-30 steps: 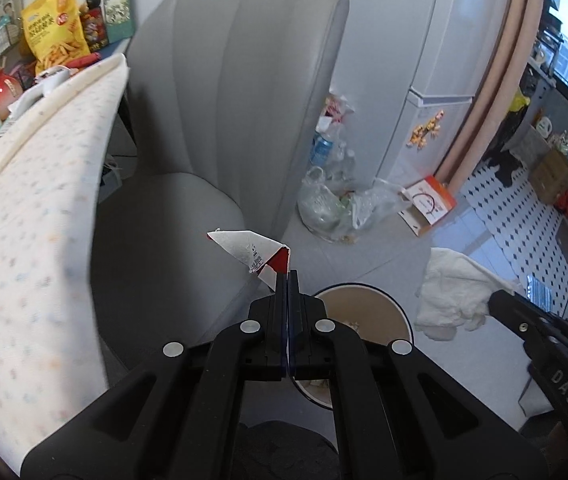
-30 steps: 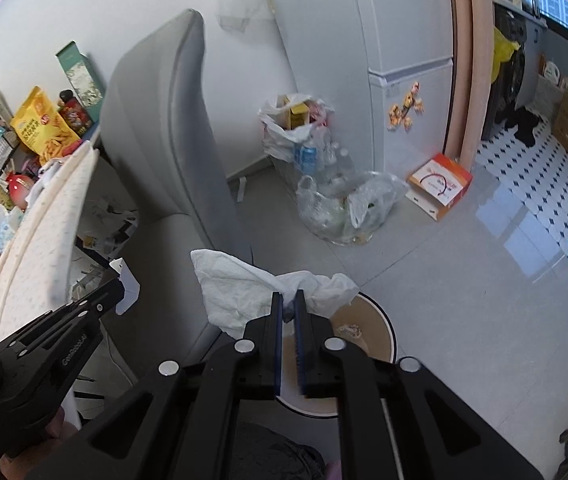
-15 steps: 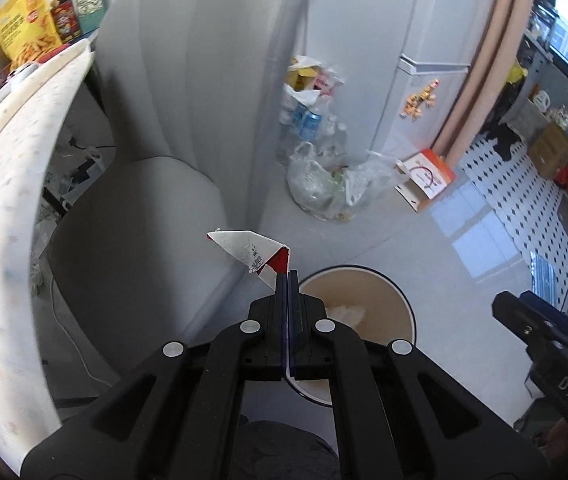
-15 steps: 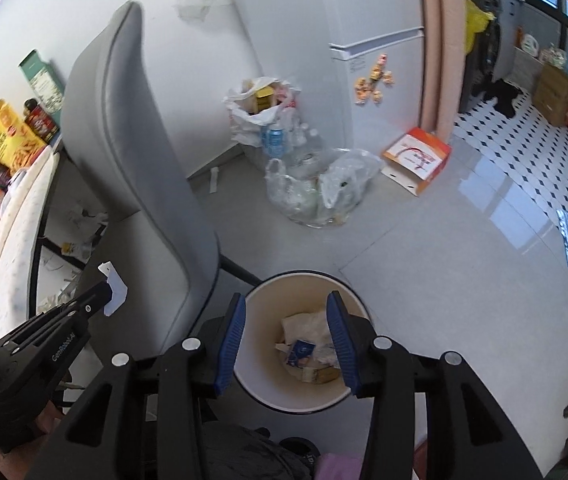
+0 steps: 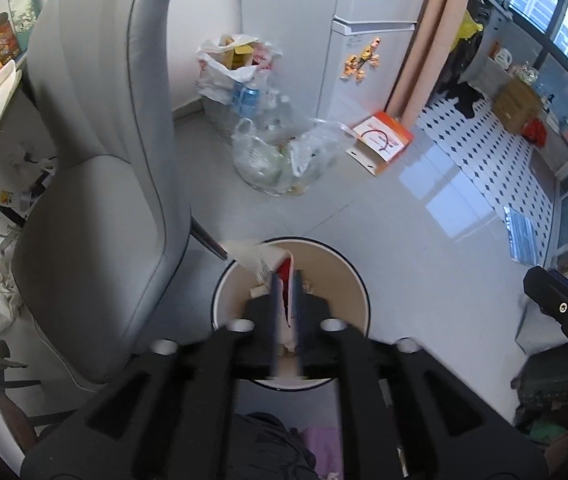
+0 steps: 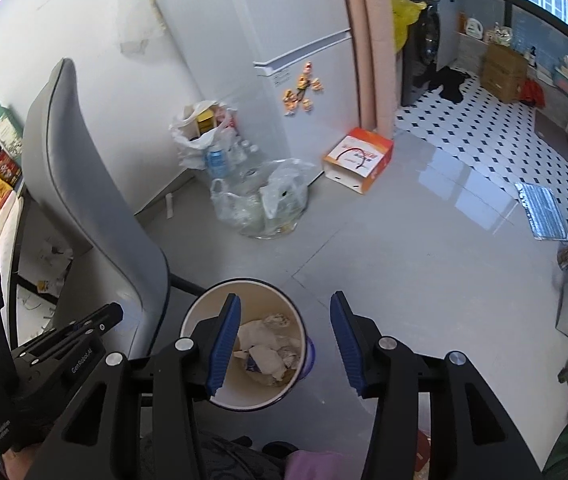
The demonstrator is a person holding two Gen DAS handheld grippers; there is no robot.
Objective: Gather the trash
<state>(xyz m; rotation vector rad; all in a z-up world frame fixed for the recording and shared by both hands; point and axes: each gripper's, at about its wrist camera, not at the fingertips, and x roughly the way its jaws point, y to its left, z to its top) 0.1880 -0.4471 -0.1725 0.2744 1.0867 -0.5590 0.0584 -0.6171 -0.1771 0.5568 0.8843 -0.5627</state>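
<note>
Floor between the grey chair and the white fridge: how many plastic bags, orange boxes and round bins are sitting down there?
Plastic bags: 2, the white plastic bag and the clear plastic bag
Orange boxes: 1, the orange box
Round bins: 1, the round bin
Total: 4

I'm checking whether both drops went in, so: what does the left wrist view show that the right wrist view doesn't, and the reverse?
Only the left wrist view: a white and red wrapper between the left gripper's opening jaws, over the bin; whether the pads touch it is blurred.

Only the right wrist view: the right gripper, its jaws opening with nothing between them, and crumpled paper lying inside the bin.

Both: the round bin, the grey chair, the clear plastic bag and the orange box.
</note>
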